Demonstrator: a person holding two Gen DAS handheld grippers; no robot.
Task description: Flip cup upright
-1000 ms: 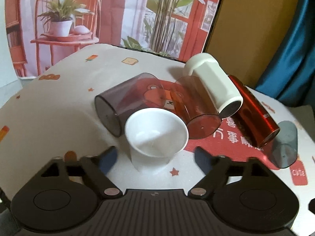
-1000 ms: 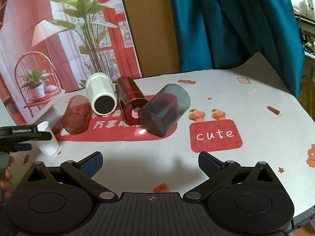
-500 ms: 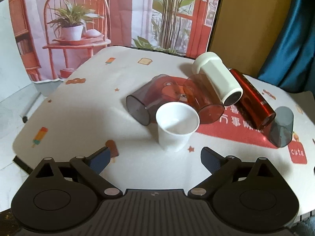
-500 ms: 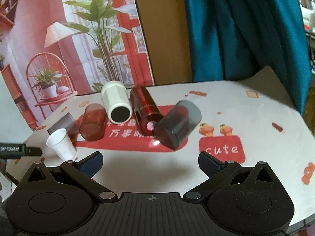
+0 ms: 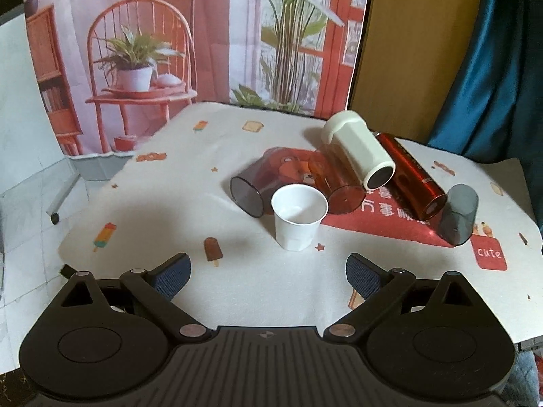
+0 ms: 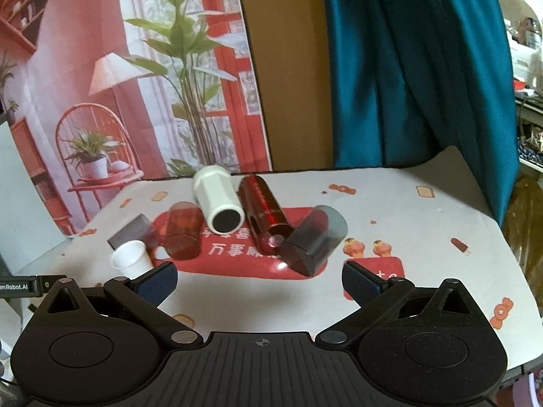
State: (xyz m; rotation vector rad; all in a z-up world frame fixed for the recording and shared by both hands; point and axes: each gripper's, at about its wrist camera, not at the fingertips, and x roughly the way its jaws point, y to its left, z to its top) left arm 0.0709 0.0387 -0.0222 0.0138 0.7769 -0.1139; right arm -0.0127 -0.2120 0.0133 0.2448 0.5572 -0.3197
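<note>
A small white paper cup (image 5: 298, 217) stands upright on the tablecloth, mouth up; it also shows in the right wrist view (image 6: 130, 263) at the left. My left gripper (image 5: 268, 276) is open and empty, pulled back from the cup and apart from it. My right gripper (image 6: 259, 281) is open and empty, above the near part of the table. Behind the white cup several cups lie on their sides: a smoky grey one (image 5: 253, 186), an amber one (image 5: 339, 183), a cream one (image 5: 359, 154), a dark red one (image 5: 410, 176) and a dark grey one (image 5: 458, 215).
The table has a white printed cloth (image 5: 169, 210) with a red panel (image 6: 237, 254). Its left edge drops to a tiled floor (image 5: 30, 203). A printed backdrop (image 5: 169, 34) and a teal curtain (image 6: 407, 68) stand behind. The left gripper's body (image 6: 20, 286) shows at the right wrist view's left edge.
My left gripper has drawn back and up from the white cup, which stays upright on the cloth. My right gripper has also risen and pulled back. Both stayed open.
</note>
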